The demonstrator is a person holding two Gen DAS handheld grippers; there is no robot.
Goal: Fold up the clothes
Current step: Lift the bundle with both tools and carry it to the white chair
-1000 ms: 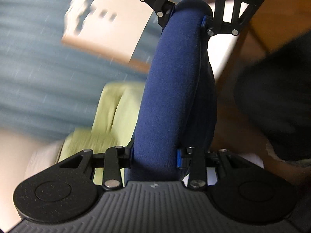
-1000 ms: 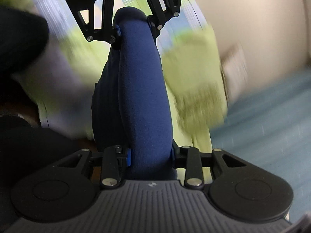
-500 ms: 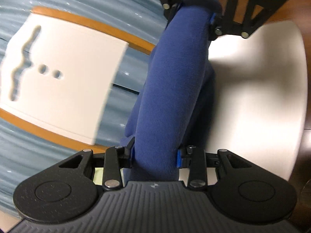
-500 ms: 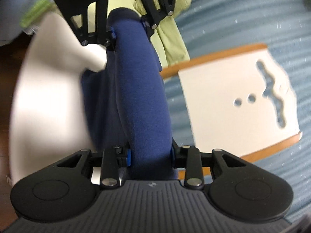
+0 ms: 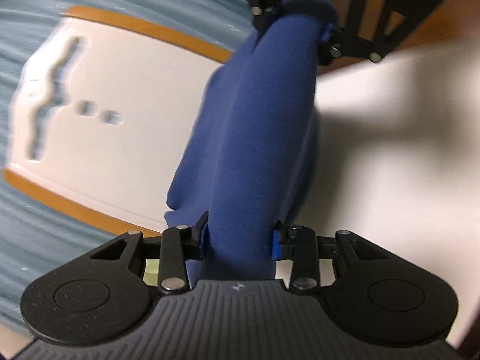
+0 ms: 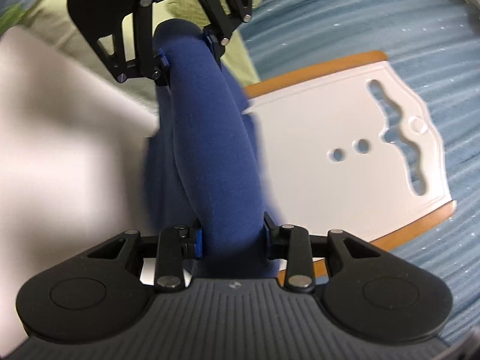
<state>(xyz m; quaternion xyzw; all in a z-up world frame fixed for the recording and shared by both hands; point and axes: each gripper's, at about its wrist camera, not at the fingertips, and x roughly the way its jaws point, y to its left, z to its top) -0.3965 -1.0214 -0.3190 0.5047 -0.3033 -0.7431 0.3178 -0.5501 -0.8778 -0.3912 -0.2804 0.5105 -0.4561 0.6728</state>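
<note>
Both grippers face each other, each clamped on an end of a rolled blue cloth (image 5: 255, 150): left gripper (image 5: 240, 240), right gripper (image 6: 232, 237). The roll hangs over a white board (image 6: 330, 186) on a blue mat (image 6: 390, 24).

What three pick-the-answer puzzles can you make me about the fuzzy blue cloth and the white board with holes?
1. Where is the white plastic board with an orange edge?
A. on the blue ribbed mat
B. standing up against a wall
C. inside a basket

2. How many small round holes are in the board?
A. two
B. five
C. none

3. What is the soft dark blue fleece cloth doing?
A. lying flat and spread out
B. stretched between both grippers
C. hanging on a hook

Answers:
1. A: the blue ribbed mat shows on the sides around the board.
2. A: two round holes sit beside the long wavy slot.
3. B: the left gripper and right gripper each pinch it.
</note>
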